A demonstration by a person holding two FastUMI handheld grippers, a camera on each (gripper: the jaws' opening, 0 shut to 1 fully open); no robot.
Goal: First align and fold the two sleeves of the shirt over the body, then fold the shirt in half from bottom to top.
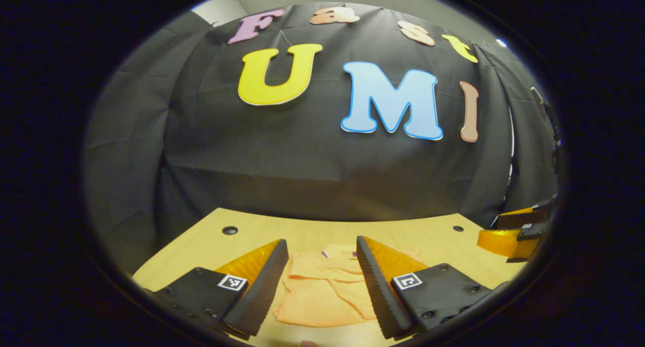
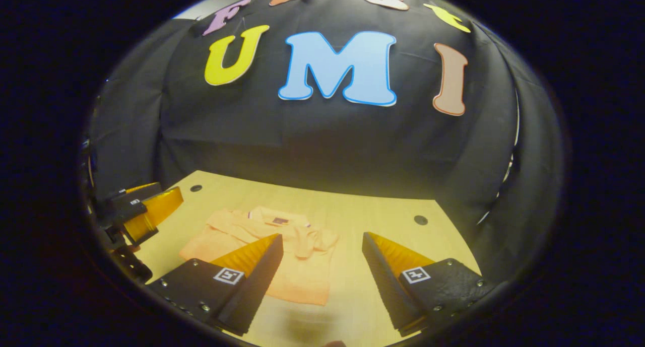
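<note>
An orange polo shirt (image 1: 322, 291) lies flat on the wooden table (image 1: 322, 233), collar toward the booth wall. In the right gripper view the shirt (image 2: 237, 232) has a sleeve (image 2: 313, 240) lying inward over its body. My left gripper (image 1: 321, 242) hovers open just above the shirt's near part, one finger on each side, holding nothing. My right gripper (image 2: 322, 237) is open too, above the shirt's right edge and the bare table beside it. Each gripper also appears at the edge of the other's view: the right gripper (image 1: 491, 228) and the left gripper (image 2: 170, 189).
Two small round holes sit in the table near its back corners (image 1: 230, 230) (image 1: 457, 228). The black cloth wall (image 1: 322, 165) stands directly behind the table's far edge. Bare tabletop (image 2: 383, 221) lies to the right of the shirt.
</note>
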